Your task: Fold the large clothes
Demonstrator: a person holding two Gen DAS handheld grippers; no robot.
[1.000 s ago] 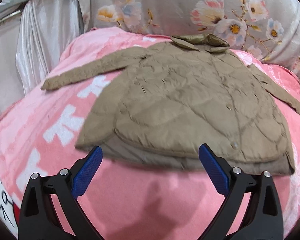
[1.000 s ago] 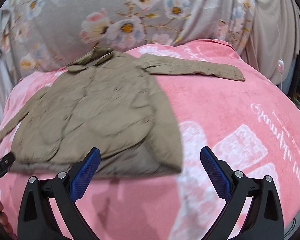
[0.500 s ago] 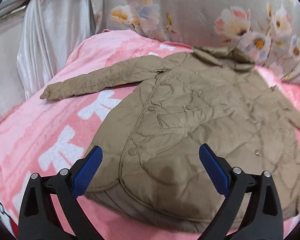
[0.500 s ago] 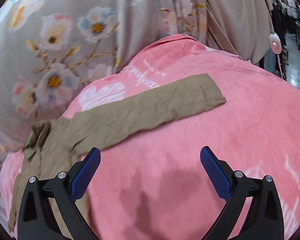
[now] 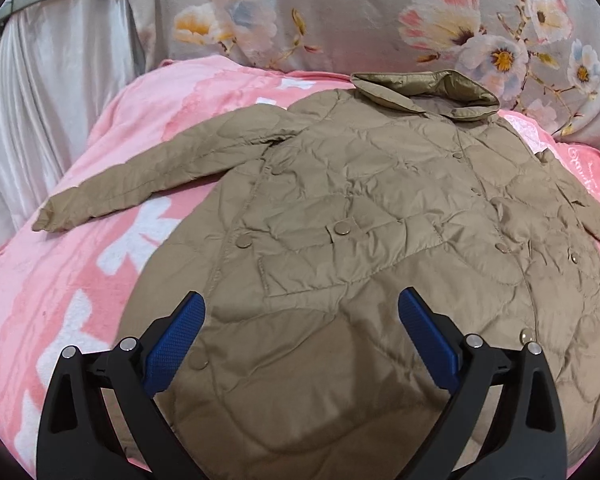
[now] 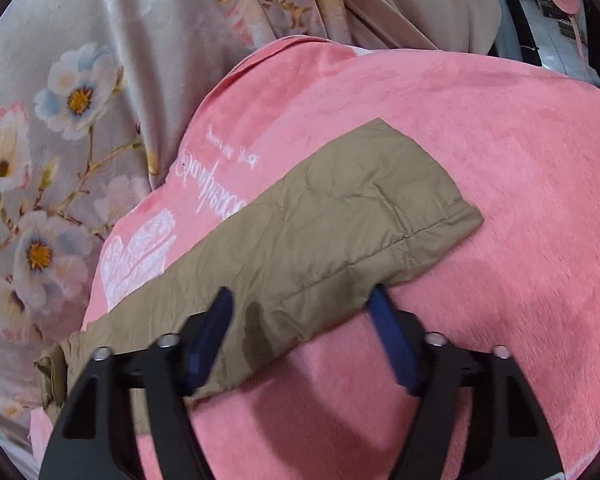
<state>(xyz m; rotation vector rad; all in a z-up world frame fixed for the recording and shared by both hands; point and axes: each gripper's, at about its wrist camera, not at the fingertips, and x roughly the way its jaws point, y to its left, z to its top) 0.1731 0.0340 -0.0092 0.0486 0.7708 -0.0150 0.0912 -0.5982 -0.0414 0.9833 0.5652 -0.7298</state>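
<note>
Two views, left first. My left hand-held gripper hangs with its blue pads spread wide, gripping nothing, over the lower front of the jacket. That tan quilted jacket lies flat on the pink blanket, collar at the far end by the floral cloth, one sleeve stretched out to the left.

From the right wrist, my right hand-held gripper is parted, its pads straddling the near edge of the other sleeve. I cannot tell whether they touch it. The cuff lies beyond, to the right, on the blanket.
</note>
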